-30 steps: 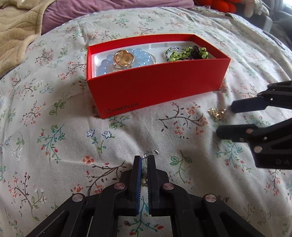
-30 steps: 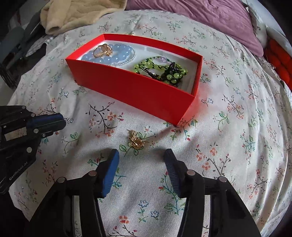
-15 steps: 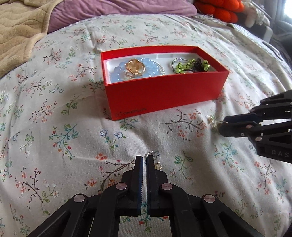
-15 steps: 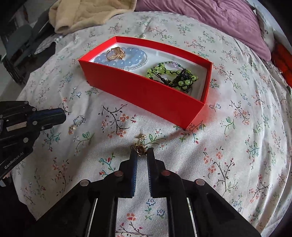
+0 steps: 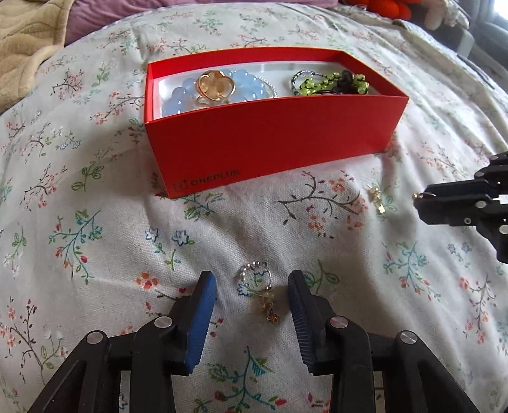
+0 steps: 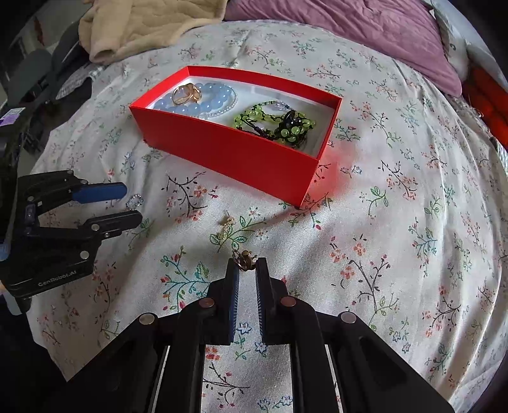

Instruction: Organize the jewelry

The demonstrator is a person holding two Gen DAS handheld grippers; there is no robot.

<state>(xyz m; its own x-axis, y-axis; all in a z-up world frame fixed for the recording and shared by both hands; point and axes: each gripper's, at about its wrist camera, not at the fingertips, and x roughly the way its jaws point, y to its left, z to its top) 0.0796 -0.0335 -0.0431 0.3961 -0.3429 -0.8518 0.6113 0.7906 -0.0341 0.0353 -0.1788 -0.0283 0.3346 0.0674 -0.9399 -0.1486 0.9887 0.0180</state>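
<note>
My left gripper (image 5: pixel 250 279) hangs low over the floral bedspread with its jaws opening. A small silver-ring earring with a gold charm (image 5: pixel 258 286) lies on the cloth between them, untouched. My right gripper (image 6: pixel 247 270) is shut on a tiny gold earring (image 6: pixel 244 255) at its fingertips, just above the cloth. A second gold earring (image 6: pixel 227 222) lies loose ahead of it. Behind stands the red box (image 5: pixel 270 143), holding a blue bead bracelet (image 5: pixel 247 82), a gold ring (image 5: pixel 214 84) and a green bead bracelet (image 5: pixel 330 83).
The left gripper (image 6: pixel 131 205) shows at the left edge of the right wrist view, beside the silver-ring earring (image 6: pixel 134 200). A beige blanket (image 6: pixel 143 28) and a purple pillow (image 6: pixel 349 35) lie at the far side of the bed. Red fabric (image 6: pixel 489 95) sits far right.
My left jaws have gone from shut to apart, leaving the silver-ring earring on the cloth between them. My right jaws closed on the gold earring and hold it.
</note>
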